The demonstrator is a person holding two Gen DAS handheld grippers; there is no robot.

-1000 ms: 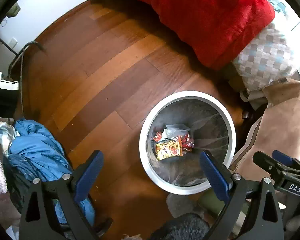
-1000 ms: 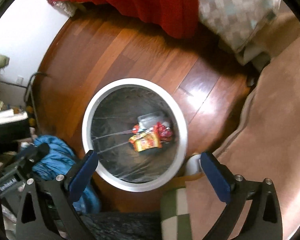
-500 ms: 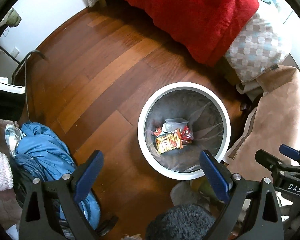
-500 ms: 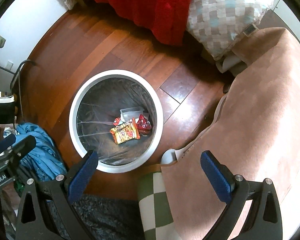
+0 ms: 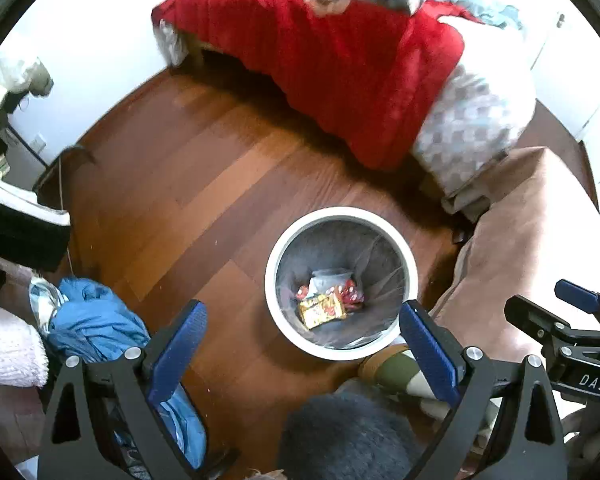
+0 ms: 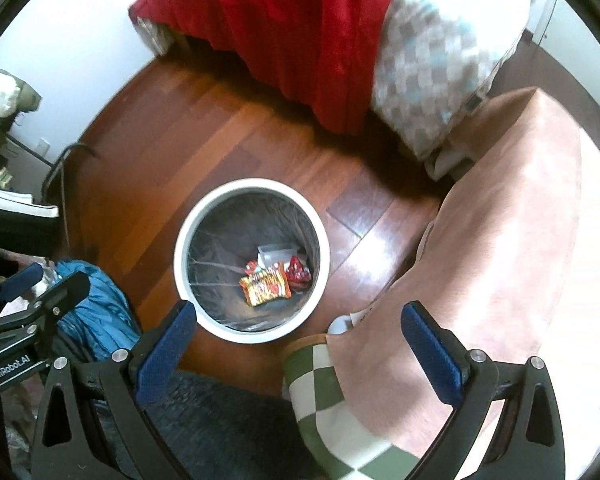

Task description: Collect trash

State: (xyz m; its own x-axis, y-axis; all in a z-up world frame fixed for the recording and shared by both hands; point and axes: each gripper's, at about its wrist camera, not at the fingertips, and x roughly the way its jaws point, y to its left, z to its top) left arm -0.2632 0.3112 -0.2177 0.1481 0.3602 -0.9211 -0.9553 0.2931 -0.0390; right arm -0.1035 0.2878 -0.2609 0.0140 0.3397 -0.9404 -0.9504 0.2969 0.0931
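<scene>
A white round trash bin (image 5: 271, 280) with a clear liner stands on the wooden floor; it also shows in the right wrist view (image 6: 180, 256). Inside lie a yellow-orange snack wrapper (image 5: 322, 310) (image 6: 265, 289), red wrappers (image 5: 350, 294) (image 6: 298, 272) and a clear plastic container (image 5: 326, 278) (image 6: 274, 254). My left gripper (image 5: 304, 332) is open and empty, high above the bin's near side. My right gripper (image 6: 300, 332) is open and empty, above the bin's right near edge. Each gripper shows at the edge of the other's view.
A bed with a red blanket (image 5: 340, 60) and checked bedding (image 6: 432, 60) lies beyond the bin. A pink-brown rug (image 6: 500, 220) lies to the right. Blue clothing (image 5: 92, 324) is heaped at the left. A green-checked item (image 6: 328, 392) and a dark fuzzy item (image 5: 348, 436) sit near.
Both grippers have risen and pulled back from the bin, which looks smaller now. More of the bed and rug has come into view. Both stay open.
</scene>
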